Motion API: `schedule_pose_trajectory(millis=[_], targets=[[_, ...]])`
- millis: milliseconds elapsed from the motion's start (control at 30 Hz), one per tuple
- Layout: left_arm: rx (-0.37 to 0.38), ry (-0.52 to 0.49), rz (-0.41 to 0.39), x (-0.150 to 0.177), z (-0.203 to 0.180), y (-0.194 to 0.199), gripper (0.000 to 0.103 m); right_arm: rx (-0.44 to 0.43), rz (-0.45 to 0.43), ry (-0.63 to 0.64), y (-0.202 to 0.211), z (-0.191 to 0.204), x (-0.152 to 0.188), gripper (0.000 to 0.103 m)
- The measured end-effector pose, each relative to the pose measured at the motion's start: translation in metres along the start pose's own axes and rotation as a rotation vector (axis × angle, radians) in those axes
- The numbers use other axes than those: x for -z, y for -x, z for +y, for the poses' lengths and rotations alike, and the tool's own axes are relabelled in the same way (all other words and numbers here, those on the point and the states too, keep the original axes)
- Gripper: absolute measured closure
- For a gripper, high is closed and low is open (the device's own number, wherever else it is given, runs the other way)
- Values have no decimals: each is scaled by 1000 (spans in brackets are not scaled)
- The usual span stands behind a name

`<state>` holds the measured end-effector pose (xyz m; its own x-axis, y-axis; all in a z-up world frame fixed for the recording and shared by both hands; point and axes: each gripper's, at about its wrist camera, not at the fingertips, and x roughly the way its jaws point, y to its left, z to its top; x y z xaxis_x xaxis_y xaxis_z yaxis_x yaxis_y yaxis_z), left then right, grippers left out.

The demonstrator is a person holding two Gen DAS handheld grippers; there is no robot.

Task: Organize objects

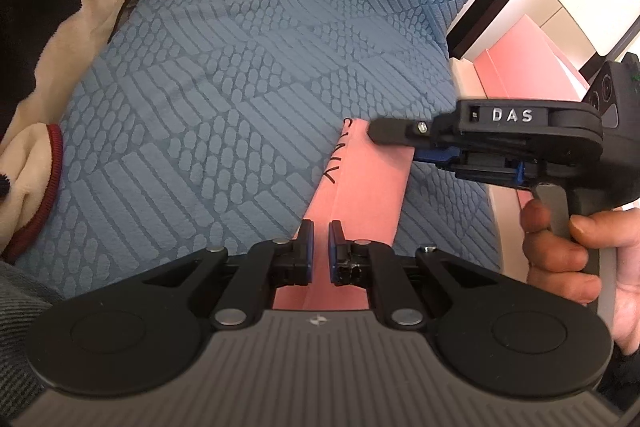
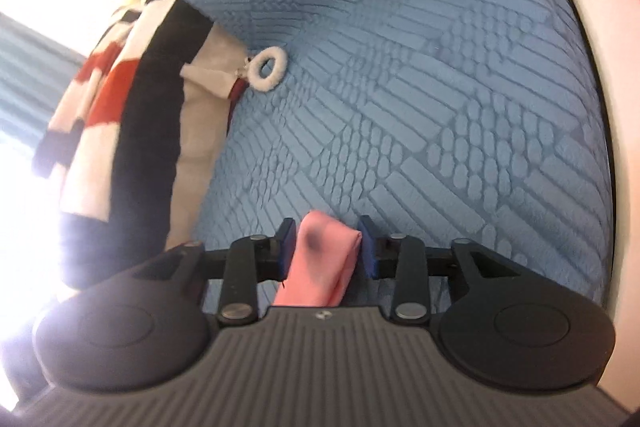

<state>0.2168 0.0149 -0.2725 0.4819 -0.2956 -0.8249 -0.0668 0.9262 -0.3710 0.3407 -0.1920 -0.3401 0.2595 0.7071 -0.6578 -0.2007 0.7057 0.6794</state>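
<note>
Blue quilted bedding (image 1: pixel 240 67) underlies a pink folded paper (image 1: pixel 360 179): left tongs (image 1: pixel 321 251) pinch its fold, right tongs (image 2: pixel 326 247) loosely straddle its end.

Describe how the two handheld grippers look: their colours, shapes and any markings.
Both are black plastic. The left gripper has two round black discs on a grey ribbed body, silver rivets on its black link arms, and blue pads on its fingers. The right gripper bears raised white letters "DAS" and has a grey trigger; its own view shows the same ribbed body and blue pads.
</note>
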Motion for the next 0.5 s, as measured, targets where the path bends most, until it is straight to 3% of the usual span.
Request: schedule_pose_trajectory(millis=[300,367,433,500], targets=[[43,-55,-79,-3,-13,13,91,37,-33,6,20,17,-1,85],[73,-70,-102,-5,-20,19,86,48,-37,24,23,22,-1,85],[76,-96,-124,-5,-29,23,70,57,-33,29,24,25,-1,85],[72,-132,-143,-5,-38,23,64,75,-27,33,24,26,-1,85]])
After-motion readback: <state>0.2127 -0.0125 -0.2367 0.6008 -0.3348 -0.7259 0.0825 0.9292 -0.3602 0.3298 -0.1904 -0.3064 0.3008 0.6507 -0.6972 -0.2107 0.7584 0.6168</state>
